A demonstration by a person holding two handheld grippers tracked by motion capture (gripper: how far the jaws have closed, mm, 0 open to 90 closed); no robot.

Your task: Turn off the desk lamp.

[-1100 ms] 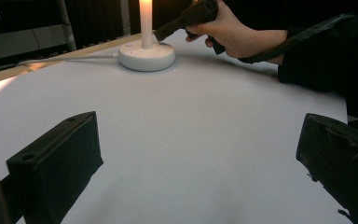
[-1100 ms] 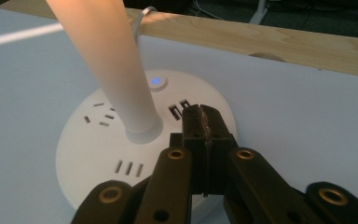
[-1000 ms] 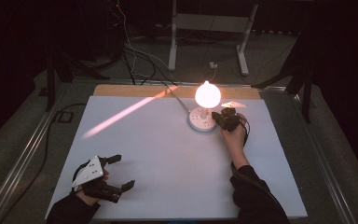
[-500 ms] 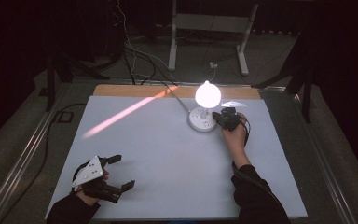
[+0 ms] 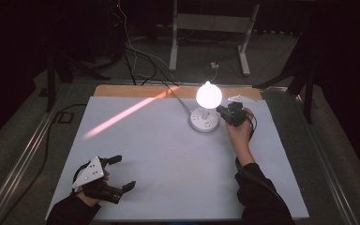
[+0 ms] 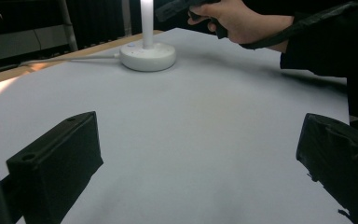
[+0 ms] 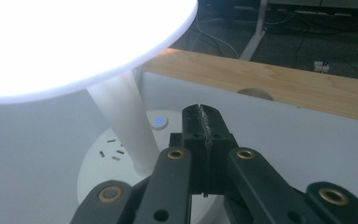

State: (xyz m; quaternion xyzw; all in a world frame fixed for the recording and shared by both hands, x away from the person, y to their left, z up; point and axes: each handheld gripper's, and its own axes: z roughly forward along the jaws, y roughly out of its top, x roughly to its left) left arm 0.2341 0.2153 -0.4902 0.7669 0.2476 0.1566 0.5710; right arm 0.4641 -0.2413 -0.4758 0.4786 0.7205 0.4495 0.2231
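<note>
Glowing lamp point(image 5: 208, 95) — round white base point(image 5: 203, 123).

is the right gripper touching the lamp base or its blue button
Cannot tell. In the right gripper view the right gripper has its jaws shut and its tip sits just right of the blue button on the lamp base, but neither contact nor a gap shows plainly.

Along our left gripper point(image 6: 200, 158), its 2 black jaws spread wide over the bare white tabletop point(image 6: 205, 116), we see the lamp's round white base point(image 6: 148, 56) and upright stem far off, with our right hand point(image 6: 235, 21) holding a dark gripper just beside it.
</note>
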